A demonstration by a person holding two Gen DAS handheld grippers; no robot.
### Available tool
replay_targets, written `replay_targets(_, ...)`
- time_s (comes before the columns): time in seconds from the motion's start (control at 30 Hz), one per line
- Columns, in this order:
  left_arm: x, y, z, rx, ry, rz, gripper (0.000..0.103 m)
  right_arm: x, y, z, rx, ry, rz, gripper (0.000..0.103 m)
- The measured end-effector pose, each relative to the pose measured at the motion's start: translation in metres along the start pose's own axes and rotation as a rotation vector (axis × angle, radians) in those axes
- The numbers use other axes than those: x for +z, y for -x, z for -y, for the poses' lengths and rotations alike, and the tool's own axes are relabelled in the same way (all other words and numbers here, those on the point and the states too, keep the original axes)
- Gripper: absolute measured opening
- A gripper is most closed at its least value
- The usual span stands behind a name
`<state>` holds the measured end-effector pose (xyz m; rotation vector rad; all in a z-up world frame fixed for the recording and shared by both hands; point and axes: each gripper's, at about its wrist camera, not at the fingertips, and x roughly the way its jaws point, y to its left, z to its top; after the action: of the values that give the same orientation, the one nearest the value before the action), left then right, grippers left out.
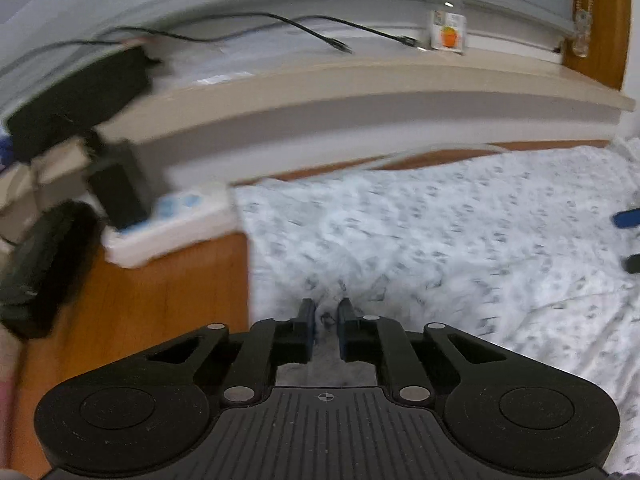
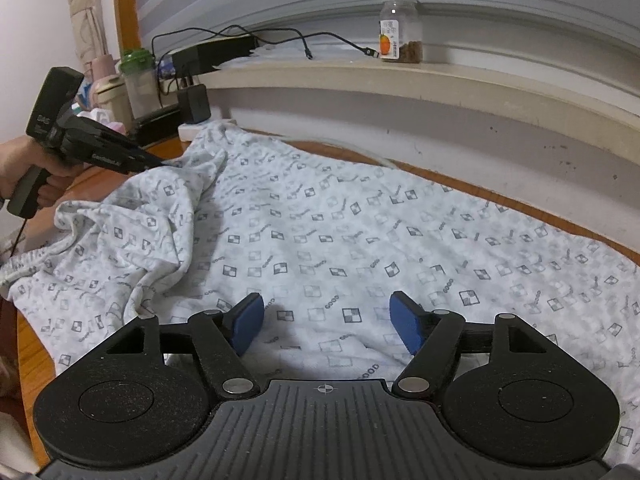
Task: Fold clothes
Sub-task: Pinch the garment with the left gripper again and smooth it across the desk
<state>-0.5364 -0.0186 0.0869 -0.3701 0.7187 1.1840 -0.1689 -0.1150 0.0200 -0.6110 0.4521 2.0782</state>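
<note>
Left wrist view: the left gripper has its blue-padded fingers nearly together, with a pinch of the white cotton garment printed with small grey checkered squares gathered in the narrow gap. The picture is smeared by motion, so the contact itself is hard to confirm here. The garment lies spread across the orange-brown wooden bench, its left edge close to the bench's bare part. Behind it runs a beige window ledge carrying a clear glass jar with an orange label and a black cable.

Right wrist view: the right gripper hangs released, fingers wide apart just above the flat middle of the garment, gripping nothing. At far left, a person's hand holds the left gripper, whose fingertips are clenched on a raised fold at the garment's far corner; the cloth peaks up to them.

Judgement: the step in hand appears to be lifting one edge to start a fold. To do it well, keep the left pinch firm, draw the edge over evenly, and set the right fingers on a matching edge so that the cloth stays taut and square.

Hidden: the garment's near and right edges are cut off, so its type cannot be told. The crumpled left part hides its own hem.
</note>
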Motion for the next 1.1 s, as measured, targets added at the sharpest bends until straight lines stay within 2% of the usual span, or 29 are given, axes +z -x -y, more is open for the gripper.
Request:
replay_targets(0.03, 0.000, 0.002, -0.006, 0.025, 0.019, 0.013, 0.012, 0.000, 0.000, 0.000, 0.000, 0.000, 0.000, 0.069)
replay_targets(0.1, 0.000, 0.004, -0.015, 0.064, 0.054, 0.030, 0.021, 0.000, 0.000, 0.000, -0.001, 0.002, -0.001, 0.070)
replay_targets(0.17, -0.003, 0.004, -0.018, 0.072, 0.056, 0.017, 0.028, 0.000, 0.000, -0.001, -0.002, 0.002, -0.001, 0.070)
replay_targets(0.27, -0.011, 0.011, -0.017, 0.059, 0.061, 0.024, 0.032, -0.001, 0.000, -0.001, -0.002, 0.001, -0.001, 0.070)
replay_targets(0.37, -0.024, 0.036, -0.016, 0.029, 0.083, 0.075, 0.048, -0.001, 0.001, -0.001, -0.005, -0.002, 0.004, 0.071)
replay_targets(0.4, -0.031, 0.045, -0.015, 0.017, 0.086, 0.086, 0.049, -0.001, 0.002, -0.001, -0.006, 0.000, 0.014, 0.071)
replay_targets(0.5, -0.055, 0.076, -0.010, 0.003, 0.095, 0.109, 0.050, 0.001, 0.010, -0.010, -0.018, 0.032, 0.052, 0.071)
replay_targets(0.63, -0.085, 0.113, -0.009, 0.000, 0.148, 0.129, 0.053, 0.013, 0.018, -0.043, -0.024, 0.113, 0.087, 0.071)
replay_targets(0.8, -0.109, 0.148, 0.009, -0.050, 0.155, 0.114, 0.052, 0.026, 0.011, -0.097, 0.117, 0.168, 0.081, 0.071)
replay_targets(0.93, -0.119, 0.159, 0.032, -0.106, 0.137, 0.091, 0.046, 0.024, -0.007, -0.135, 0.157, 0.250, 0.050, 0.071)
replay_targets(1.1, -0.130, 0.155, 0.050, -0.110, 0.117, 0.032, 0.045, 0.014, -0.015, -0.143, 0.130, 0.289, 0.041, 0.071)
